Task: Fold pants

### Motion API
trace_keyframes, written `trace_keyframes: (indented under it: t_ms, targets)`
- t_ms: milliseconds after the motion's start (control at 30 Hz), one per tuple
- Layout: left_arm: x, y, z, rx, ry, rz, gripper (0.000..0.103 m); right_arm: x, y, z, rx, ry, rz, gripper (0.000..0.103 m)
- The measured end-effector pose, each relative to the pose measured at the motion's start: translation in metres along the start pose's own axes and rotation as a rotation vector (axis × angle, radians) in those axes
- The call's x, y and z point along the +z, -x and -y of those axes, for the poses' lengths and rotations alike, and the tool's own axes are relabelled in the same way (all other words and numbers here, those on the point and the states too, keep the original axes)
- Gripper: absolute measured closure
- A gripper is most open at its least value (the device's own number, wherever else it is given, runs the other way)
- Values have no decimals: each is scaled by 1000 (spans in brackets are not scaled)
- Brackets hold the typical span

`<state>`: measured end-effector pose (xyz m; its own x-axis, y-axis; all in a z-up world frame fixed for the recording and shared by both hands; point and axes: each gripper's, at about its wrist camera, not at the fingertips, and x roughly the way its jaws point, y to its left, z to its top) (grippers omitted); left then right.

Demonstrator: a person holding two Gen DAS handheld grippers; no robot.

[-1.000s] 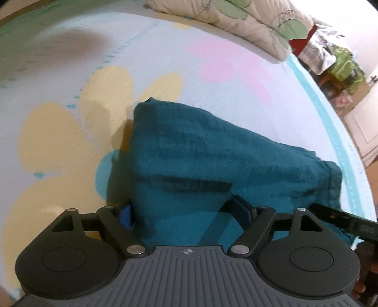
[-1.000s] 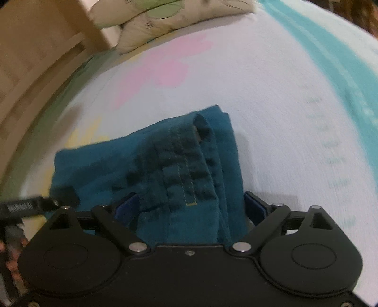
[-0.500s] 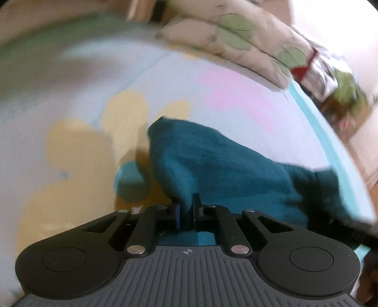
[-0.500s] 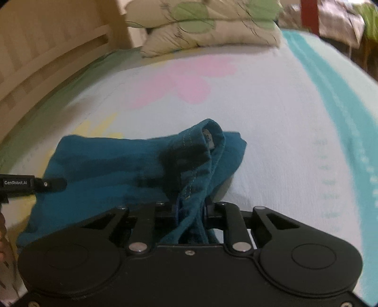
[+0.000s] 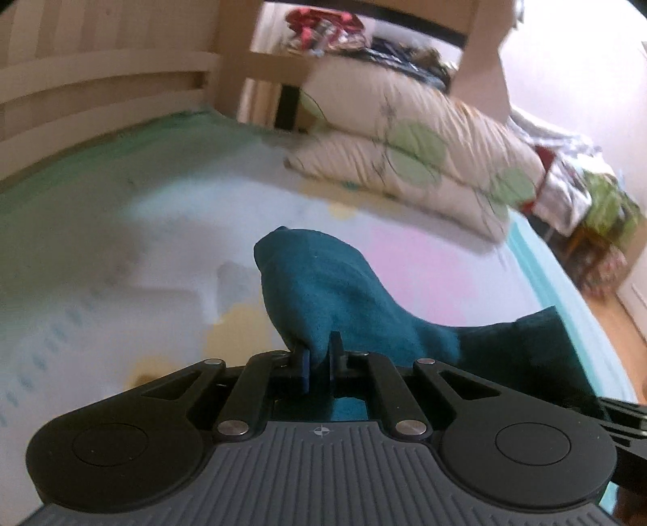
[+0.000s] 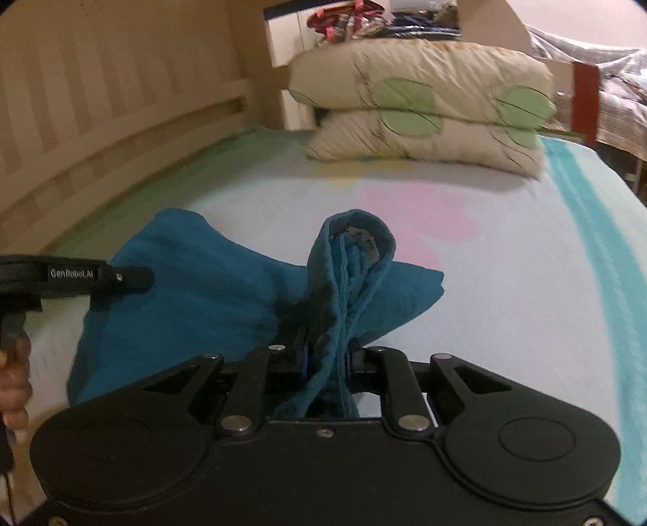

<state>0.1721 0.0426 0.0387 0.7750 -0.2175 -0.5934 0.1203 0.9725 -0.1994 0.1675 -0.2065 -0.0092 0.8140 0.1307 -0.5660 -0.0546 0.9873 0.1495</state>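
Pastel floral bedsheet fills mid frame; wooden headboard upper left, two stacked pillows top centre (cluttered room behind, blurred). Teal pants bunched at centre, long axis probably left-right. Left gripper pinched on cloth edge; right gripper clamped on upright rolled fold.

You are facing a bed under a pale sheet printed with pink and yellow flowers and edged by a teal stripe. Two cream pillows with green leaves lie stacked at its far end. A slatted wooden rail runs along your left. Behind the pillows sits a heap of clutter, blurred. To your right you see wooden floor and a bright wall.
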Motion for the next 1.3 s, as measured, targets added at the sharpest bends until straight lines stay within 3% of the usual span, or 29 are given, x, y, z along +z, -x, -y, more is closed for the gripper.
trace_keyframes:
  t_ms: [200, 267, 333, 433, 533, 700, 833, 967, 1067, 1167, 1300]
  targets:
    - [43, -52, -24, 57, -26, -15, 95, 50, -64, -9, 25, -40, -5, 78]
    - [42, -71, -41, 72, -19, -78, 92, 51, -86, -1, 19, -79, -56, 68]
    - [34, -86, -59, 99, 4, -152, 92, 44, -115, 14, -37, -130, -155, 59]
    - [19, -93, -79, 203, 10, -171, 92, 29, -132, 30, -162, -151, -230, 57]
    - [21, -92, -91, 240, 67, -181, 92, 23, -117, 35, -195, -181, -161, 56]
    - [32, -71, -74, 207, 83, -120, 92, 25, -94, 4, -168, -121, -40, 55]
    - [18, -61, -52, 176, 47, -145, 92, 9, -92, -25, -118, -55, -54, 57]
    - [-12, -64, -41, 160, 58, -237, 92, -20, -97, -32, -117, -51, -150, 64]
    - [-39, -67, -31, 148, -6, -319, 92, -33, -91, -29, -100, -88, -196, 66]
    - [-53, -55, -21, 184, -92, -278, 91, -34, -68, -32, -92, -86, -177, 63]
    - [-49, -27, -12, 193, -93, -232, 92, -37, -39, -30, -86, -90, -140, 63]
